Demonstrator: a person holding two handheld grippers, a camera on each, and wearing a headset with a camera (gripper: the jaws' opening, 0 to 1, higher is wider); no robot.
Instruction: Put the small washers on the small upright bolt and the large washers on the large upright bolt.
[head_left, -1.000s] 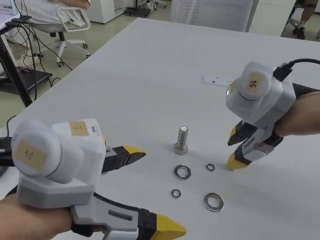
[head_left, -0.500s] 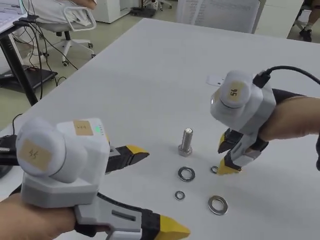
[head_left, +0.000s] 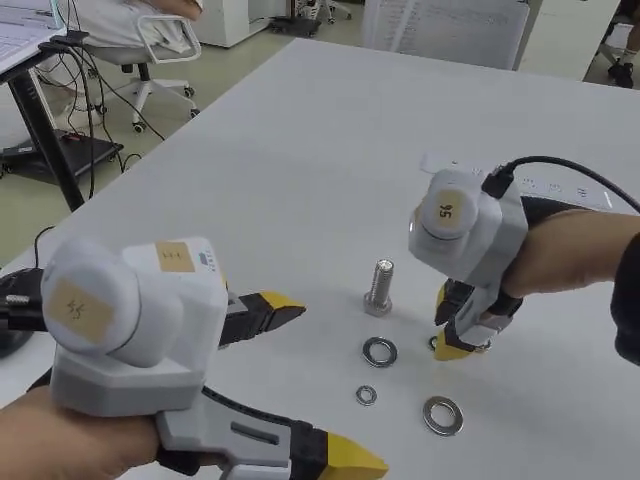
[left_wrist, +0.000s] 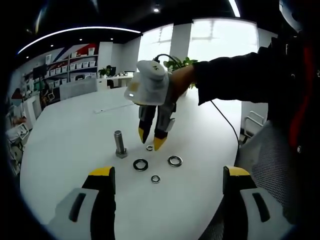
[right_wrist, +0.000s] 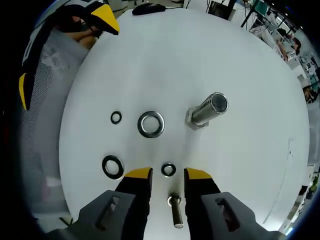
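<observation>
White table (head_left: 300, 150), one bolt (head_left: 379, 288) standing upright on its head at the centre of the head view.

Right gripper (right_wrist: 168, 176): right of centre in the head view, pointing down at the table, just right of the bolt. Jaws are parted a little and grip nothing. The yellow tips sit either side of a small washer (right_wrist: 168, 169) lying flat on the table. The left gripper view also has this washer between the two tips. Can't tell whether the tips touch the table.

Other washers, all flat and apart from one another:
- Big washer (head_left: 379, 351) just below the bolt in the head view.
- Second small washer (head_left: 366, 395) below that.
- Other big washer (head_left: 443, 415) lower right, under the right gripper.

Left gripper (head_left: 320, 381): lower left of the head view, in a hand (head_left: 60, 450). Jaws are spread wide and empty, left of the washers. In its own view the bolt and washers lie beyond its tips.
</observation>
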